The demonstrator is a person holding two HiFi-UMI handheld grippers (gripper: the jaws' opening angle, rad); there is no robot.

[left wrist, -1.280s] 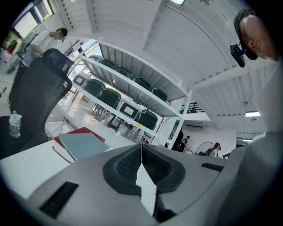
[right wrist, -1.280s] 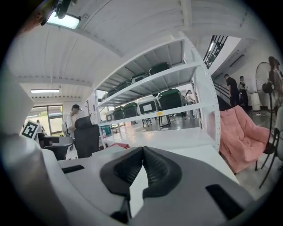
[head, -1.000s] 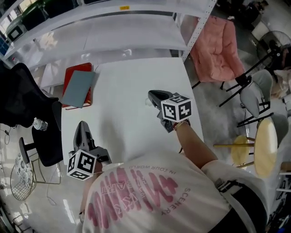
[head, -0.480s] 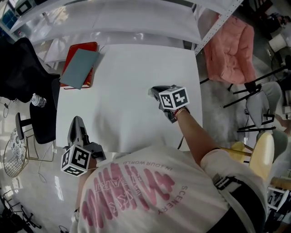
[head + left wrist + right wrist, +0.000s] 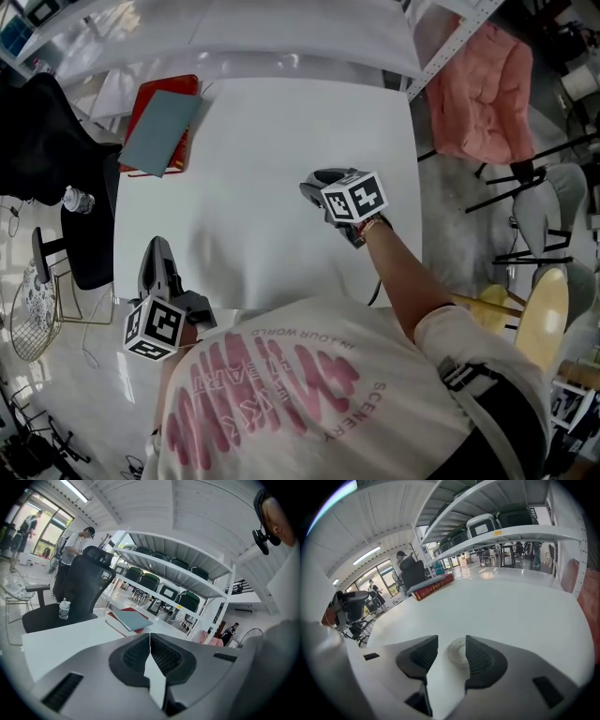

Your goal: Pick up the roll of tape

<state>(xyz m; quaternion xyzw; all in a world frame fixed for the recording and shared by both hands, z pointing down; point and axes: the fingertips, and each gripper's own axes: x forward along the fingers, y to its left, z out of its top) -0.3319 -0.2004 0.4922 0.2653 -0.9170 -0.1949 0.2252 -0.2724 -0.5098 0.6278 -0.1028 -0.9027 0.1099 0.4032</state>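
Observation:
The roll of tape, clear and small, lies flat on the white table. My right gripper points steeply down at it. Its jaws are opening; the roll lies between them, close to the right pad, and neither pad presses on it. In the head view the right gripper stands over the table's right half and hides the roll. My left gripper hovers at the table's near left edge, shut and with nothing in it. Its ribbed pads meet in the left gripper view.
A red book under a grey-blue notebook lies at the table's far left corner. A black office chair holding a small bottle stands to the left. A white shelf rack runs behind; a pink chair sits right.
My right gripper has come down toward the tabletop. The left gripper has sunk a little at the near left edge.

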